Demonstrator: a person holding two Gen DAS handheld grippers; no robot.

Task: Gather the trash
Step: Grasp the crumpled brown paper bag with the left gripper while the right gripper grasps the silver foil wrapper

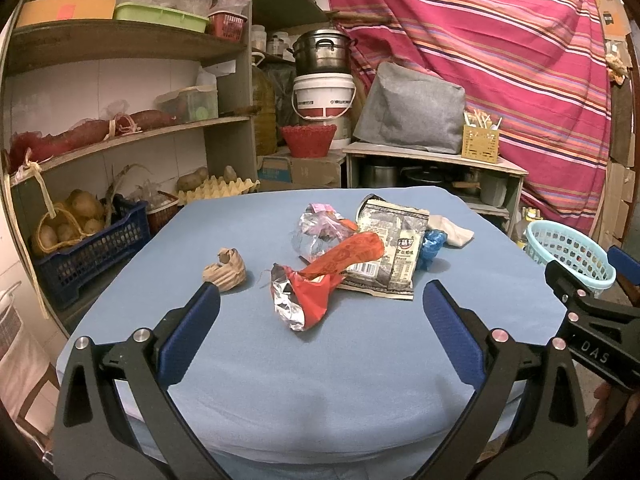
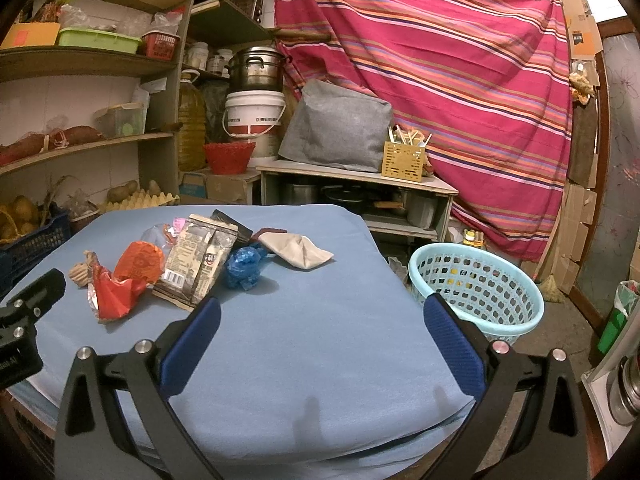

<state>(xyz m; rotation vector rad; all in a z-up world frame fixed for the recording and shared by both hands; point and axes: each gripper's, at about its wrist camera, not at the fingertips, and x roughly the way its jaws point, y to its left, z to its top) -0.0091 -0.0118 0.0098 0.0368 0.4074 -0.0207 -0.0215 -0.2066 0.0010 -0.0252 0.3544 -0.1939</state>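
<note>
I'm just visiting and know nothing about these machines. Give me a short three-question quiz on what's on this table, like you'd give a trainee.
1. True or false: the left tool is holding the red foil wrapper.
2. Which item lies alone, apart from the pile?
A. crumpled blue plastic
B. brown crumpled paper
C. black-and-white snack bag
3. Fill in: the light blue basket stands on the ____, beside the table.

Key:
1. False; both tools are open and empty, including the right tool.
2. B
3. floor
</note>
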